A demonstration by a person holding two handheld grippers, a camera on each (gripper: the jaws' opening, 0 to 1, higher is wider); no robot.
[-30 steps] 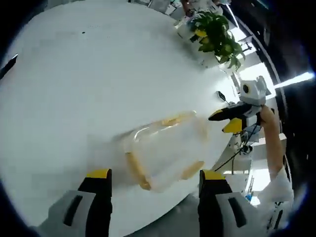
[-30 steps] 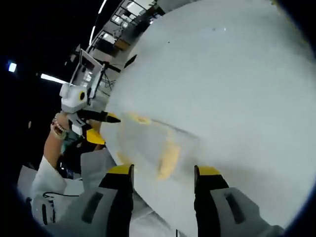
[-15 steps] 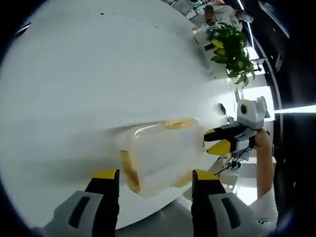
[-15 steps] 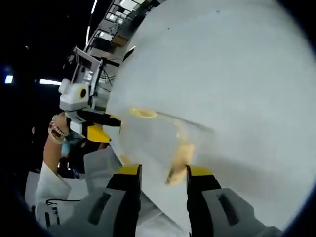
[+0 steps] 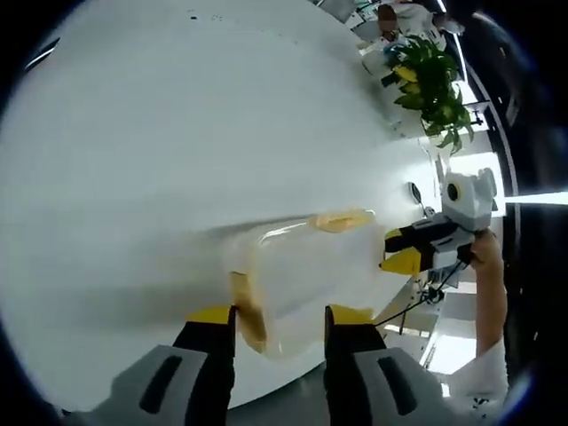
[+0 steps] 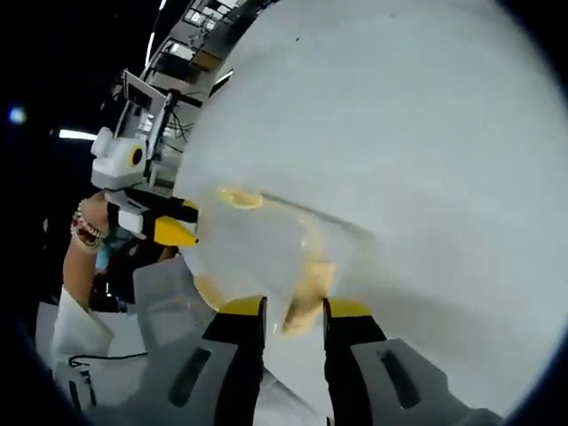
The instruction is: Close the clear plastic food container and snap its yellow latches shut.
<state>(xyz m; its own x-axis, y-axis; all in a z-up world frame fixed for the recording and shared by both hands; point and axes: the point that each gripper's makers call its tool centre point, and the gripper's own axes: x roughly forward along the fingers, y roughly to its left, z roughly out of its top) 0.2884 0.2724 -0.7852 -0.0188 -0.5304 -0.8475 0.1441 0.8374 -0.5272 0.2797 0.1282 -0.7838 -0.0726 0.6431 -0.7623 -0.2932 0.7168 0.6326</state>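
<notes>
My left claw (image 5: 280, 317) sits at the near edge of the white worktop (image 5: 160, 133), its two yellow-tipped jaws narrowed around the end of the clear food container (image 5: 306, 271). One yellow latch (image 5: 247, 311) lies between those jaws, just beside the left one; I cannot tell whether the jaws actually press on it. A second latch (image 5: 342, 218) shows on the container's far side. In the left gripper view my right claw (image 5: 401, 250) comes in from the right, held in my hand (image 5: 484, 257), its tips right at the container's end.

In the right gripper view my right claw (image 6: 293, 308) has its jaws drawn close, with a yellow latch (image 6: 303, 295) of the container (image 6: 266, 244) between the tips; whether it is pinched I cannot tell. The container rests on the worktop (image 6: 399, 115) near its edge. My left claw (image 6: 176, 222) enters from the left, tips beside the container's far end, with another latch (image 6: 238, 197) close by.

A leafy potted plant (image 5: 430, 75) stands farther along the worktop.
</notes>
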